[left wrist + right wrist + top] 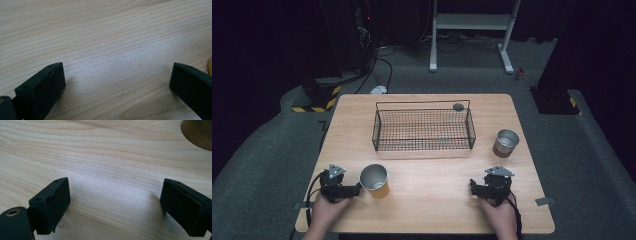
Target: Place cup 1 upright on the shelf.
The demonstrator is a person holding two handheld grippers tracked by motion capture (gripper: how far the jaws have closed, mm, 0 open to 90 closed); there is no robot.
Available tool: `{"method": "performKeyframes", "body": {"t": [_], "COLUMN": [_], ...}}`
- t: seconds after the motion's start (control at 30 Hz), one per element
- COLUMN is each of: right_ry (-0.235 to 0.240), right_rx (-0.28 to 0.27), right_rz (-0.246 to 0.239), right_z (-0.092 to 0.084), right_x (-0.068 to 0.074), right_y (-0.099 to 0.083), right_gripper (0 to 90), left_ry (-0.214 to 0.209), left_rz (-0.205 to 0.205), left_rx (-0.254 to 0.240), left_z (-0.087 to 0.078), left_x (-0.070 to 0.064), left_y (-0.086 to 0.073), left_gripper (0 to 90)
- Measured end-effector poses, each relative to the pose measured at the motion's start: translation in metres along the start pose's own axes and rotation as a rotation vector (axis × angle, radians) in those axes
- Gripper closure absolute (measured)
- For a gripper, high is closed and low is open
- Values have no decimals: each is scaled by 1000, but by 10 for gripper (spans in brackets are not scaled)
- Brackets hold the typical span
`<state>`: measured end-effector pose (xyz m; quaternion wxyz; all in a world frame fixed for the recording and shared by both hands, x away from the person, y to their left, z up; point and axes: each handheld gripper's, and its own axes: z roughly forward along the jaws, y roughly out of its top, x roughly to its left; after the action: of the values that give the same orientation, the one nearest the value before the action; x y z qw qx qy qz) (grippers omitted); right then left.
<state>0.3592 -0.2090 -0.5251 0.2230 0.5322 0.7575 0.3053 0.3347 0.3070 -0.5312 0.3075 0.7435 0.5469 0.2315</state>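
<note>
While both hands rest at the near edge of the pale wooden table (427, 200), the left gripper (354, 190) sits at the near left with its jaws spread wide over bare wood, pinching nothing. Just beside its tips stands an orange cup with a silvery inside (375, 180), upright and open at the top; whether a jaw touches its wall cannot be told. In the left gripper view a thin orange sliver of that cup (210, 66) shows at the right edge.

The right gripper (473, 187) lies at the near right, its jaws likewise held wide apart with only table grain between them. A short silver metal cup (506, 143) stands upright farther back on the right, well apart from this gripper and just beside the right end of the black wire mesh basket (422, 142), which sits at the table's middle, toward the far side. A small dark round disc (458, 107) lies by the basket's far right corner.
</note>
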Motion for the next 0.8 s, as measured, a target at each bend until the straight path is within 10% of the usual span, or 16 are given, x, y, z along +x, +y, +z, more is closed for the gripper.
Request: {"method": "performKeyframes", "body": {"t": [0.8], "right_ry": [8], "right_rx": [1], "right_rz": [-7], "right_z": [-1], "right_x": [0], "right_y": [-1], "right_gripper": [91], "left_ry": [-10], "left_rz": [3], "left_rx": [4], "left_z": [0], "left_x": [1], "left_y": [1], "left_gripper": [4]}}
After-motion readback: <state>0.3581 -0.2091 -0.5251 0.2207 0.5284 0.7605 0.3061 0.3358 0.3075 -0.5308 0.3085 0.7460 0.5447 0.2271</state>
